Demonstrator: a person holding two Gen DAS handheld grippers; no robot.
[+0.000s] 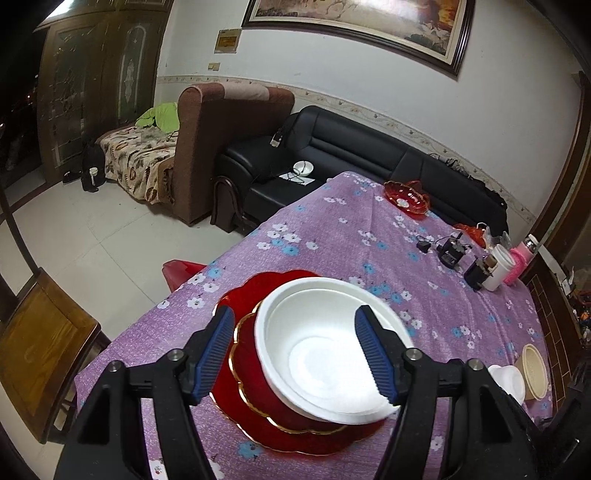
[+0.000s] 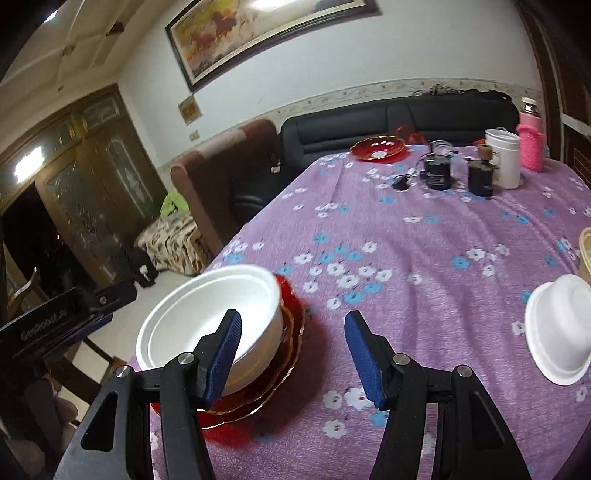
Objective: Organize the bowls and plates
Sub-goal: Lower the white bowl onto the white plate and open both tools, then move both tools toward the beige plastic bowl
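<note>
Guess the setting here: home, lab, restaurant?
Likely a home living room: black sofa, framed painting on the wall, and a table in a purple floral cloth.

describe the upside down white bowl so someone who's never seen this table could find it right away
On the purple floral tablecloth, look along its right edge, away from the red plates. The upside-down white bowl sits there beside a beige bowl. Unlike the white bowl on the plates, it rests rim down, directly on the cloth.

the left gripper [image 1: 295,350] is hanging over a white bowl [image 1: 325,350] at lower centre, pads spread apart and not pressing on it. the bowl is sitting on stacked red plates [image 1: 255,373] on the purple flowered tablecloth [image 1: 332,236].
</note>
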